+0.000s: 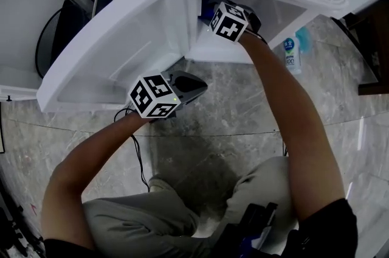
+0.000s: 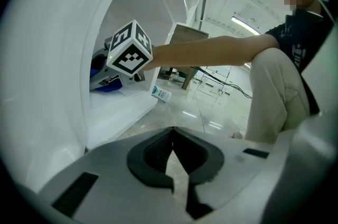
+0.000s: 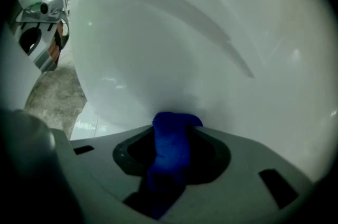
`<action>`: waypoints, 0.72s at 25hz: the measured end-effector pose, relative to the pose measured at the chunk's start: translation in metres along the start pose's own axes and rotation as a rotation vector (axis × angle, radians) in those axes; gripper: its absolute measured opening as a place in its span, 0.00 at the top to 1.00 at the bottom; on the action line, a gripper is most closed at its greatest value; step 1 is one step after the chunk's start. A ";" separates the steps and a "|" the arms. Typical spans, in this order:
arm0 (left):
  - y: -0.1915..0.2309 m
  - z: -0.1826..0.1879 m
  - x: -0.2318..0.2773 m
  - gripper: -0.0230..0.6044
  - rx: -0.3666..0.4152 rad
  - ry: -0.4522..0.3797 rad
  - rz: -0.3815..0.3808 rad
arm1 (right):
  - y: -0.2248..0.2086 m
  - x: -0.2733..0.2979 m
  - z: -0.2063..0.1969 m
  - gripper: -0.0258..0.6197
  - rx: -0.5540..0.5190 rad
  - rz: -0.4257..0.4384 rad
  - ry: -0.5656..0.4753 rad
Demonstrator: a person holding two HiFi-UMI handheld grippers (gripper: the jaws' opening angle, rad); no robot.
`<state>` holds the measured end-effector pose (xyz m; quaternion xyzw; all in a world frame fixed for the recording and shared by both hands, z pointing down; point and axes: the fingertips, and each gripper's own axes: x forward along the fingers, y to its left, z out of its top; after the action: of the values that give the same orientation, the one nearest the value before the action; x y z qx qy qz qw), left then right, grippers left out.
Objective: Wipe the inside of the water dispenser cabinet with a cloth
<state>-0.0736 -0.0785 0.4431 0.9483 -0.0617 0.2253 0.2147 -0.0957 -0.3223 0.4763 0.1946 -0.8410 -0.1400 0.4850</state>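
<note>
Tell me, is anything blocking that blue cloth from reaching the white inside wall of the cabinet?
Nothing visible. The blue cloth, clamped in the fingers of the right gripper, seems to touch the cabinet's inner wall, with no gap showing.

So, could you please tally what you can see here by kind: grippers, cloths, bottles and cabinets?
grippers: 2, the left gripper and the right gripper
blue cloth: 1
bottle: 1
water dispenser cabinet: 1
total: 5
</note>
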 end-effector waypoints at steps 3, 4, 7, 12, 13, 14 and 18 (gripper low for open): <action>0.002 -0.004 -0.006 0.95 -0.013 0.001 0.013 | -0.010 0.005 0.000 0.77 0.035 -0.027 0.010; 0.003 -0.005 -0.007 0.95 -0.020 -0.002 0.018 | -0.012 0.006 0.001 0.77 0.046 -0.037 0.010; 0.005 -0.003 -0.003 0.95 -0.016 -0.005 0.018 | -0.004 0.002 0.002 0.77 0.035 -0.024 0.001; 0.004 0.006 0.007 0.95 -0.006 -0.022 -0.002 | 0.016 -0.009 0.006 0.77 -0.023 0.093 -0.064; 0.002 0.007 0.008 0.95 -0.007 -0.023 -0.007 | 0.016 -0.008 0.006 0.77 -0.033 0.091 -0.062; -0.001 0.008 0.008 0.95 -0.007 -0.025 -0.012 | 0.014 -0.006 0.005 0.77 -0.044 0.081 -0.052; -0.013 0.012 0.005 0.95 0.001 -0.037 -0.030 | -0.004 0.006 0.002 0.77 -0.046 -0.007 0.002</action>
<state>-0.0619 -0.0722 0.4309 0.9533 -0.0515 0.2045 0.2162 -0.0992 -0.3282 0.4782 0.1865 -0.8364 -0.1608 0.4897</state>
